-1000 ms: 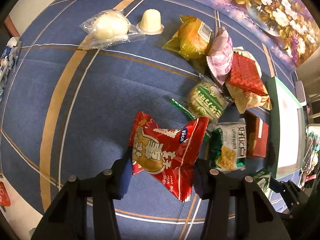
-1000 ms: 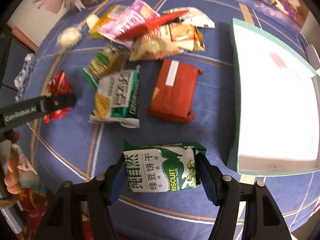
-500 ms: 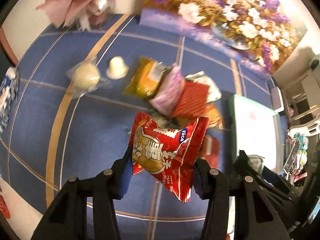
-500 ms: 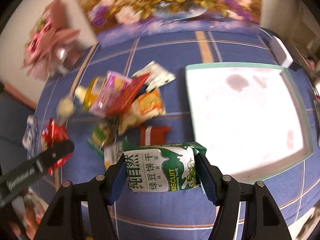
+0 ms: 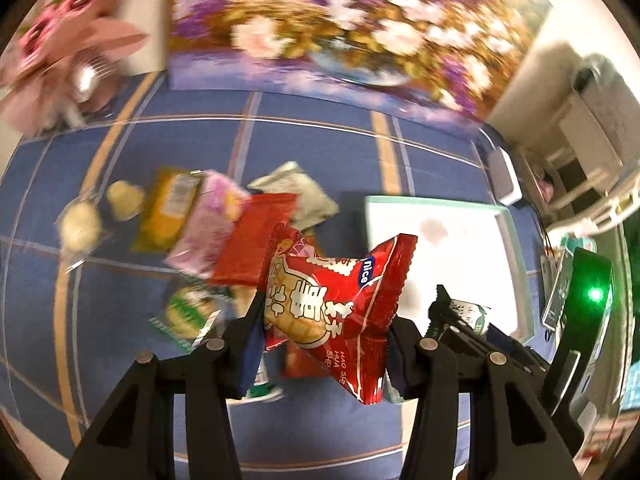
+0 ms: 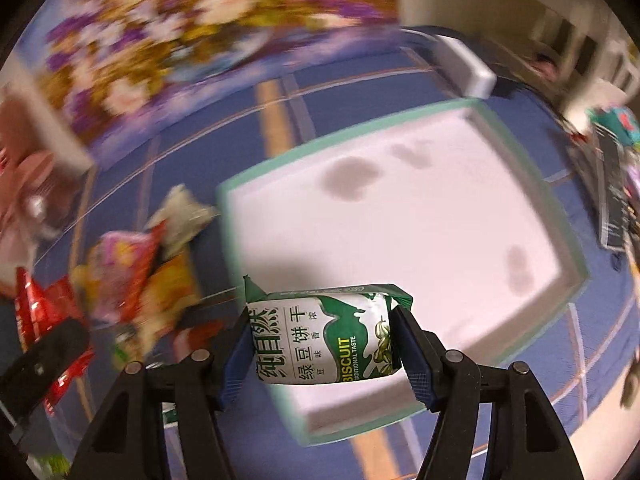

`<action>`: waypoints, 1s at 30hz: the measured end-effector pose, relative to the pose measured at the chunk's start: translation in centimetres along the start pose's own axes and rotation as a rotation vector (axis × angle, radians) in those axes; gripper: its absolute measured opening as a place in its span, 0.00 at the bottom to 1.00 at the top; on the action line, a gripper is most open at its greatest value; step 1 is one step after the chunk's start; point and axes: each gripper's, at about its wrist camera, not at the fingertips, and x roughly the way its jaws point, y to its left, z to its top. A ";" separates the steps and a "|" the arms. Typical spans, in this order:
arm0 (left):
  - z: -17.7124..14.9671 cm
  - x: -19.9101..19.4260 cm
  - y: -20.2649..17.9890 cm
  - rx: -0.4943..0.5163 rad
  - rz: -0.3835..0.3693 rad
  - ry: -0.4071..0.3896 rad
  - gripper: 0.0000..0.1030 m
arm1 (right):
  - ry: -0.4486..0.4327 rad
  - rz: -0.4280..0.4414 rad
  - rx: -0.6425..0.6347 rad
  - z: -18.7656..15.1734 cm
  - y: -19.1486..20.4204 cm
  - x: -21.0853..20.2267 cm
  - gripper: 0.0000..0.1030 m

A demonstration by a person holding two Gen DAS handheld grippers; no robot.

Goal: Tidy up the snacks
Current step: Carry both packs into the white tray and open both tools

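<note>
We can read "nice" and "HAO SHI" on the red snack pack (image 5: 334, 312), and "BISCUIT" plus "TRADITIONAL TASTE" on the green-white pack (image 6: 324, 340).

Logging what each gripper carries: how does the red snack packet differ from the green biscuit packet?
The red snack packet is red with white characters; the green biscuit packet is green and white, marked BISCUIT. The red one sits tilted in the left gripper; the green one lies level in the right gripper, above the tray. Both are sealed packets, clamped between fingers and lifted.
</note>
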 end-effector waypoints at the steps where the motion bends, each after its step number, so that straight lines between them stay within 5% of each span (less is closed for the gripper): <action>1: 0.2 0.6 -0.9 0.018 -0.005 0.003 0.51 | -0.006 -0.026 0.022 0.2 -1.1 0.1 0.67; 14: 0.2 7.2 -9.7 0.172 -0.055 0.032 0.52 | -0.027 -0.198 0.250 1.6 -10.4 1.2 0.67; 26: 1.5 10.5 -12.8 0.214 -0.074 0.028 0.53 | -0.036 -0.235 0.350 2.0 -14.6 2.0 0.67; 28: 1.4 10.2 -13.0 0.222 -0.075 0.019 0.73 | -0.035 -0.225 0.356 1.9 -14.8 2.0 0.67; 30: 1.4 9.8 -13.0 0.228 -0.070 0.018 0.83 | -0.037 -0.214 0.355 1.9 -14.9 2.1 0.68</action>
